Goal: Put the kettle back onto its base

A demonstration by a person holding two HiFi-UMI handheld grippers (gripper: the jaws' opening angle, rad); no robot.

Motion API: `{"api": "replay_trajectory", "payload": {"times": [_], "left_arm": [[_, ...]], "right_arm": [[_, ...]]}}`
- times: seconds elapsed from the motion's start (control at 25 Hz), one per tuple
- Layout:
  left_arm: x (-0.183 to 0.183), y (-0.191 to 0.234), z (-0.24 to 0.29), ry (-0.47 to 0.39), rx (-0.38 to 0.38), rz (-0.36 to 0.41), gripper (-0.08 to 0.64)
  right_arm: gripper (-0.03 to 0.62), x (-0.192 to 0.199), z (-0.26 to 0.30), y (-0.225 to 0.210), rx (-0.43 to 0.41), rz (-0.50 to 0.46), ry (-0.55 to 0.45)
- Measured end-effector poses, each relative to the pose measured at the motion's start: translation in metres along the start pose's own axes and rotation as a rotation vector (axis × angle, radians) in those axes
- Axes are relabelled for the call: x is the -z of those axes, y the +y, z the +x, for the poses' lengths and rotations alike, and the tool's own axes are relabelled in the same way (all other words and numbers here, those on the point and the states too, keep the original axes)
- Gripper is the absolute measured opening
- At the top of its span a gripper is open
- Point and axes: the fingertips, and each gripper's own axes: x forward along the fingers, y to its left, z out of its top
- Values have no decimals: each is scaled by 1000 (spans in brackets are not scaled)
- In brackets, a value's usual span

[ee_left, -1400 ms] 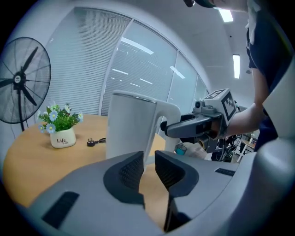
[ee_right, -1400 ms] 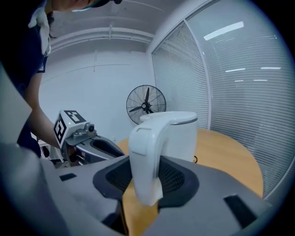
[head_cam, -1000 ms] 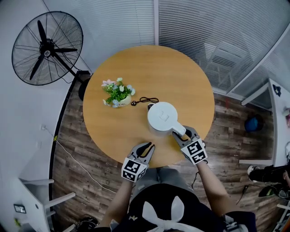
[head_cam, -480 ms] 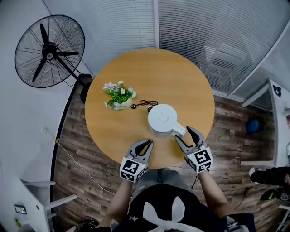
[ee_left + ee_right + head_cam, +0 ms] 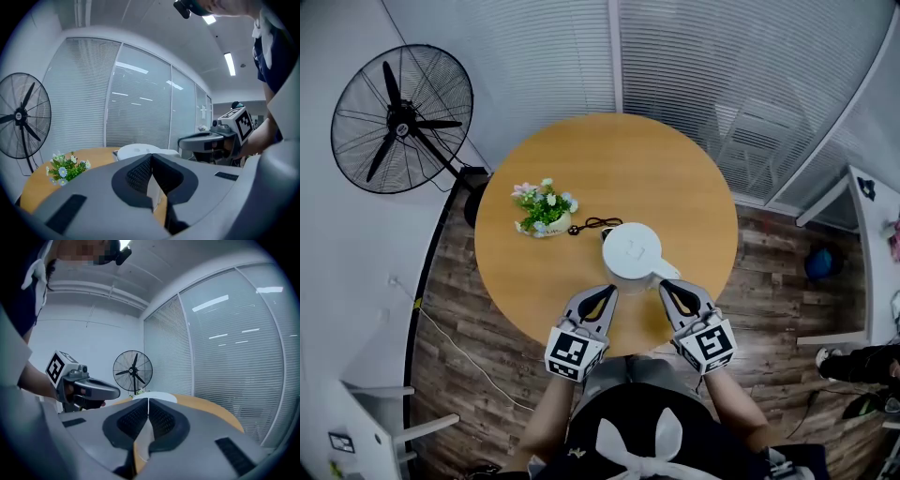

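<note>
Kettle (image 5: 632, 251), white, stands on the round worktop (image 5: 581, 159) in the head view. From above I cannot tell whether its base lies beneath it. Just left of the kettle lies a black cord (image 5: 592, 225), and a flower pot (image 5: 544, 208) sits beyond that. A fan (image 5: 401, 117) stands well left of the kettle, off the worktop. The left hand-held gripper (image 5: 604, 294) and the right hand-held gripper (image 5: 671, 289) hover on the near side of the kettle, the right one close by its handle (image 5: 667, 273).

In the left gripper view the jaws are pressed together with nothing between them, and the kettle's lid shows beyond.

In the right gripper view the jaws likewise meet, empty, with the kettle's top past their tips.
</note>
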Motion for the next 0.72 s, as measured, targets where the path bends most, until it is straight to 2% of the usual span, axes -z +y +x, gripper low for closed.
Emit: {"api": "replay_trajectory", "payload": {"times": [0.32, 0.72], "left_arm": [[-17, -16, 2, -27, 28, 20, 26], [-13, -16, 0, -4, 30, 34, 26]], "right_arm": [[21, -1, 11, 35, -56, 4, 32], [21, 0, 14, 36, -54, 9, 51]]}}
